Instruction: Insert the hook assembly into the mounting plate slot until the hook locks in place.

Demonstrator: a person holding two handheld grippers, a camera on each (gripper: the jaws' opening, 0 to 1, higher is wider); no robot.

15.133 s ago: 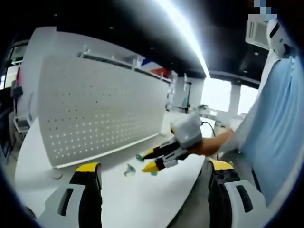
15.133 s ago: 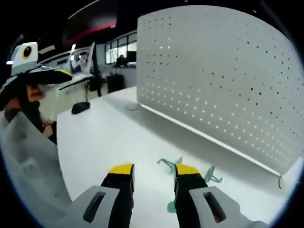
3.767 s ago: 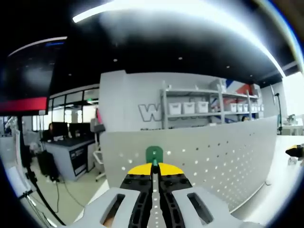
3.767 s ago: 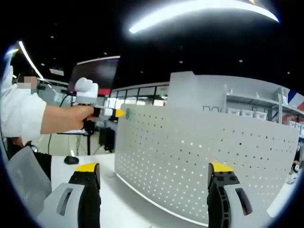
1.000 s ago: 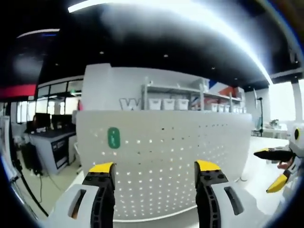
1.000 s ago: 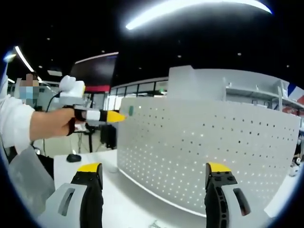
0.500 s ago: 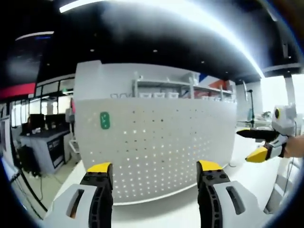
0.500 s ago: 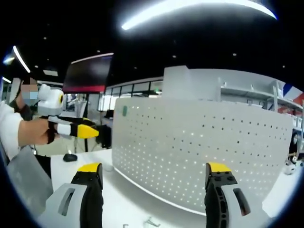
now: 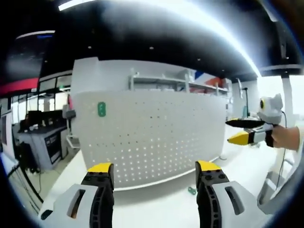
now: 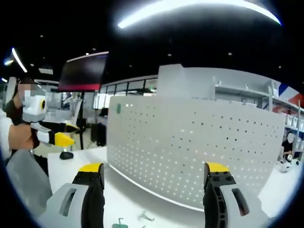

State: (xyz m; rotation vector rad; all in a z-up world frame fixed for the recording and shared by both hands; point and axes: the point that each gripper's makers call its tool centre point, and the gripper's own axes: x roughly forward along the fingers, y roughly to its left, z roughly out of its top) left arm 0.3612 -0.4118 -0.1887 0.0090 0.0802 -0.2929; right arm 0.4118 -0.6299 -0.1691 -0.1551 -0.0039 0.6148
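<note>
Green hook [image 9: 101,109] sits in perforated mounting plate [image 9: 152,137] upper left, far beyond left gripper [image 9: 154,173]; right gripper [image 10: 149,173] likewise apart. Both jaws spread, empty.

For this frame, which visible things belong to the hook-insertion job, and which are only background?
Part of the job:
- green hook mounted near the pegboard's upper corner
- white pegboard
- loose green hooks on the table
- left gripper, open
- right gripper, open

Just lying about:
- wall shelving behind the pegboard
- dark object at the table's far end
</note>
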